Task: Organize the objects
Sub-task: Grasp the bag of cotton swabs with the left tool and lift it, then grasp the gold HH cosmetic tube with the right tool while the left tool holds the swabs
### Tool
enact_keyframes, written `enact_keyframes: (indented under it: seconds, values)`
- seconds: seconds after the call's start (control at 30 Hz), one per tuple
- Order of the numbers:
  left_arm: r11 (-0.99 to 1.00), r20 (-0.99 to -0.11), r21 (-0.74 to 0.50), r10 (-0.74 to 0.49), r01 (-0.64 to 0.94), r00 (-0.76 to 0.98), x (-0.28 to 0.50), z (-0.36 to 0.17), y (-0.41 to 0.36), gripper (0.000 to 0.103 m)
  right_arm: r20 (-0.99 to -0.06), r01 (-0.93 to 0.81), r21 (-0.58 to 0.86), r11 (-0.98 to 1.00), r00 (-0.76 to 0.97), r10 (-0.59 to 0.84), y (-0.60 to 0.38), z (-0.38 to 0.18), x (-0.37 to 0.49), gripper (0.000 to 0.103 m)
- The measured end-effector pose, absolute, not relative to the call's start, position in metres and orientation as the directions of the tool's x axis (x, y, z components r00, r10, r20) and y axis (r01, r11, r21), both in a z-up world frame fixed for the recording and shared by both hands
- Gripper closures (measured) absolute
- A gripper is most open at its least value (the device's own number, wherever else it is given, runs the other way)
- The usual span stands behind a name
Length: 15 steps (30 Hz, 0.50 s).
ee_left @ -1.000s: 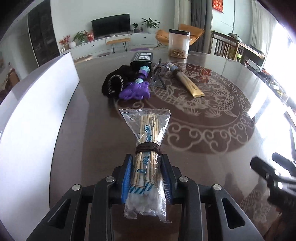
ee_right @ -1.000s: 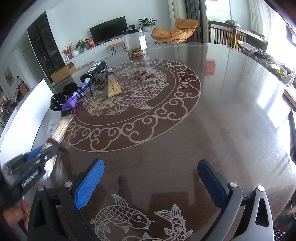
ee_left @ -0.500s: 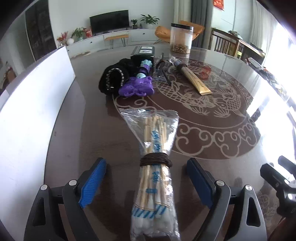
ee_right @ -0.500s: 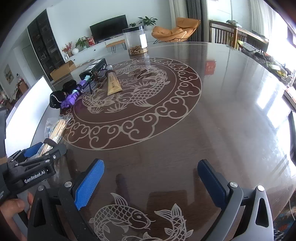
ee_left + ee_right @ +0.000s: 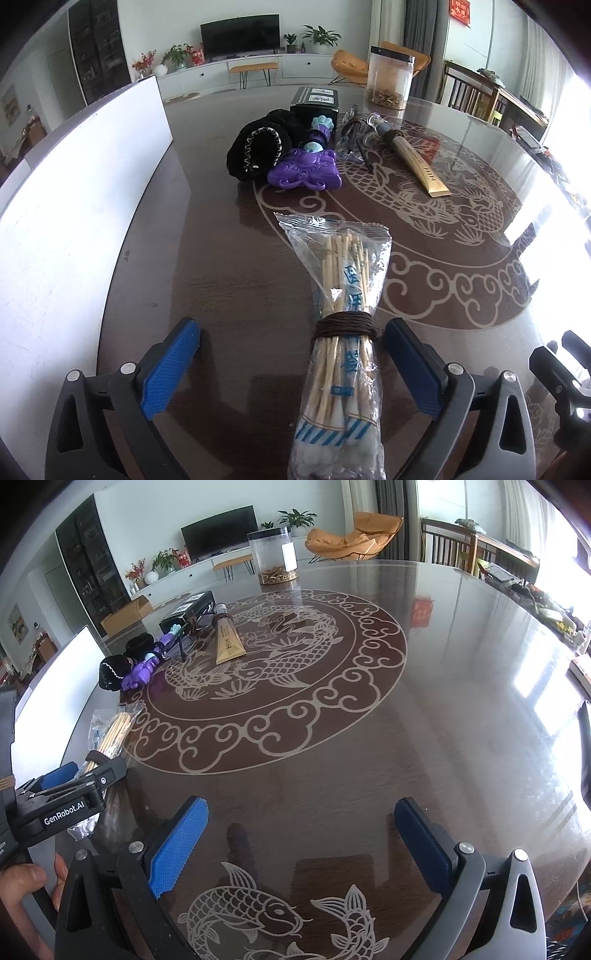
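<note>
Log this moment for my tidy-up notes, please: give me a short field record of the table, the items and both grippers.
surface: round dark table with fish pattern
nearest item: bag of sticks, lying flat between the left gripper's open jaws, not gripped
left gripper: open
right gripper: open, holding nothing
far group: black pouch, purple toy, gold tube, black box
behind them: clear jar

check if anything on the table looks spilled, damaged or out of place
Nothing spilled or damaged. The bag of wooden sticks lies apart from the cluster of black pouch, purple toy and gold tube, flat between the open left gripper jaws.
</note>
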State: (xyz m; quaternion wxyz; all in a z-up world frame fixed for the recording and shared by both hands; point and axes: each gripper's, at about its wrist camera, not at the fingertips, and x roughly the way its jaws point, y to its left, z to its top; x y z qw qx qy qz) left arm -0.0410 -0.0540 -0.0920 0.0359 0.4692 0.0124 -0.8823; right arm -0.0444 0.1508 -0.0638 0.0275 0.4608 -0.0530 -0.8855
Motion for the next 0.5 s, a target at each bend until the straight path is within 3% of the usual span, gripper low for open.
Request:
enact_keyframes:
  seconds: [0.5]
  values:
    - [-0.997, -0.828, 0.009, -0.052, 0.08, -0.559, -0.0427, -0.0915, -0.054, 0.0, -0.826, 0.01, 0.091, -0.996, -0.559, -0.081, 0.1466, -0.0678, -0.0446, 0.001]
